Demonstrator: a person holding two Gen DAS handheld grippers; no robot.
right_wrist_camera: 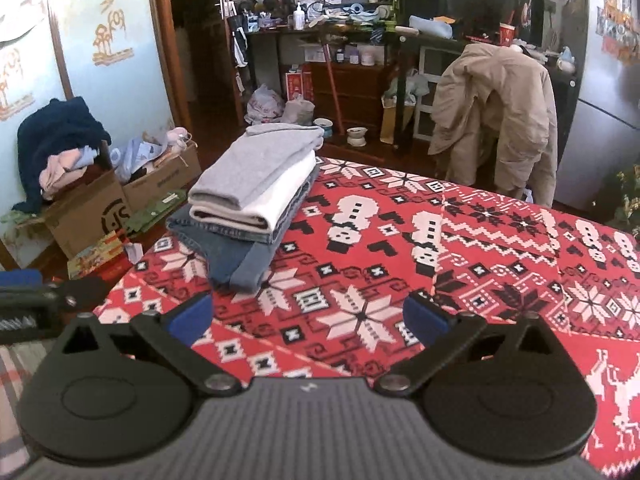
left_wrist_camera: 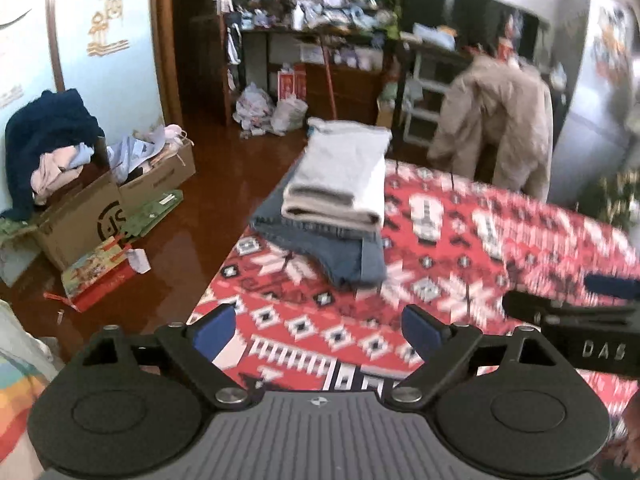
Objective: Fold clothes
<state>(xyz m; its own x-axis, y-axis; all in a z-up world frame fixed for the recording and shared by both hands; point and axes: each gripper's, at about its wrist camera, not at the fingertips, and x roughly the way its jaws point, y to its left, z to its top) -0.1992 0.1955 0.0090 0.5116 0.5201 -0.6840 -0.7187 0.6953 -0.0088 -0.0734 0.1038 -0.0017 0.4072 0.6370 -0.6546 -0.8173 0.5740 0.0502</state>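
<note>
Between garments, judging by layout. Left gripper (left_wrist_camera: 318, 326) and right gripper (right_wrist_camera: 308, 316) both spread wide, empty, above red patterned woven blanket (right_wrist_camera: 480, 240). Stack of folded grey, white and denim clothes (right_wrist_camera: 256, 196) at blanket's far-left corner. Next: fetch unfolded item.

The letters "DAS" are showing on the black claw body (left_wrist_camera: 592, 344) at right; "JS" is showing on the cardboard box (right_wrist_camera: 92, 216) at left.

Left gripper (left_wrist_camera: 318, 326), black linkage arms, blue pads (left_wrist_camera: 214, 326), round silver pivot screws, ribbed grey body with two round black discs; right gripper (right_wrist_camera: 308, 318), same build, blue pads (right_wrist_camera: 424, 320), white "DAS" lettering on its side
</note>
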